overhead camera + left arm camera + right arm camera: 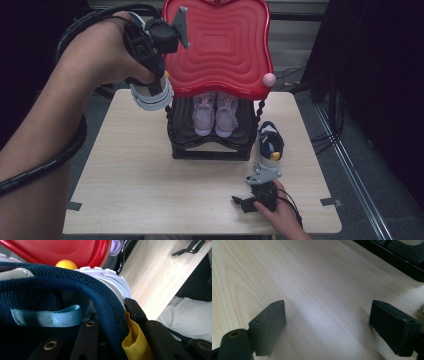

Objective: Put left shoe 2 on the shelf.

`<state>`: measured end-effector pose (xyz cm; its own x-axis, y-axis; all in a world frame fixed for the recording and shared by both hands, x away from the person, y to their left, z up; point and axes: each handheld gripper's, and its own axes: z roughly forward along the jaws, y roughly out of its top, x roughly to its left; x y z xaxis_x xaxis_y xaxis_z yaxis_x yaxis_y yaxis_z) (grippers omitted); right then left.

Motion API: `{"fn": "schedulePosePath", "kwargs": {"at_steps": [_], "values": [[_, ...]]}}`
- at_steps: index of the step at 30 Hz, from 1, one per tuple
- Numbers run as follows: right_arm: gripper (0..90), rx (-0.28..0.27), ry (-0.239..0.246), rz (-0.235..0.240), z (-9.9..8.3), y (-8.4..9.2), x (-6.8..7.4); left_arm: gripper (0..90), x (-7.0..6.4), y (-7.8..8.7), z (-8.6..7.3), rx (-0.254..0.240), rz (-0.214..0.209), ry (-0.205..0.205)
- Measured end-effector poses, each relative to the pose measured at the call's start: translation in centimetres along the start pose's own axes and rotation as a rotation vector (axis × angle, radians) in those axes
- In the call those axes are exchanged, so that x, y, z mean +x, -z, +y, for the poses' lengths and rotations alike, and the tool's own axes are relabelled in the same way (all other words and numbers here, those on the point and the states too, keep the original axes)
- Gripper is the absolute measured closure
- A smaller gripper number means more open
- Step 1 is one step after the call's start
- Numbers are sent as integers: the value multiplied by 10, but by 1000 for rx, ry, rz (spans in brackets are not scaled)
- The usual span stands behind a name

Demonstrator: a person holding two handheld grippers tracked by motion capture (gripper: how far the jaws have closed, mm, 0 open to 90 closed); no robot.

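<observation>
The left claw (152, 95) grips a navy, white-soled sneaker (75, 287) by its collar, held above the counter (135, 175) beside the red-topped shoe rack (220, 45). The right claw (327, 322) rests released on the counter. No readable writing shows.

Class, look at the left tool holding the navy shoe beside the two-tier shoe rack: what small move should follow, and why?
Probably lift the navy shoe, gripped at its collar by the left tool, a little higher and across onto the red top shelf. The lower tier already holds a pink pair, and the shoe hangs just below the red rim.
</observation>
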<state>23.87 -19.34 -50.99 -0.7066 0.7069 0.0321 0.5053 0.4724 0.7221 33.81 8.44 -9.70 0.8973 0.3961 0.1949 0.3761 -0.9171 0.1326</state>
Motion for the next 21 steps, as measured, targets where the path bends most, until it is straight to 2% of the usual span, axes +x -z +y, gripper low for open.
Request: {"fn": "schedulePosePath", "kwargs": {"at_steps": [1, 5, 10, 13, 14, 21], "values": [[134, 0, 0, 0, 0, 0, 0, 743, -1, 0, 1, -13, -2, 3], [134, 0, 0, 0, 0, 0, 0, 743, -3, 2, 8, -5, 5, -16], [134, 0, 0, 0, 0, 0, 0, 743, -7, 6, 16, -22, 12, -22], [134, 0, 0, 0, 0, 0, 0, 743, -7, 9, 21, -20, 20, -41], [135, 0, 0, 0, 0, 0, 0, 743, -8, 10, 22, -27, 24, -35], [134, 0, 0, 0, 0, 0, 0, 744, -9, 11, 35, -33, 47, -71]]}}
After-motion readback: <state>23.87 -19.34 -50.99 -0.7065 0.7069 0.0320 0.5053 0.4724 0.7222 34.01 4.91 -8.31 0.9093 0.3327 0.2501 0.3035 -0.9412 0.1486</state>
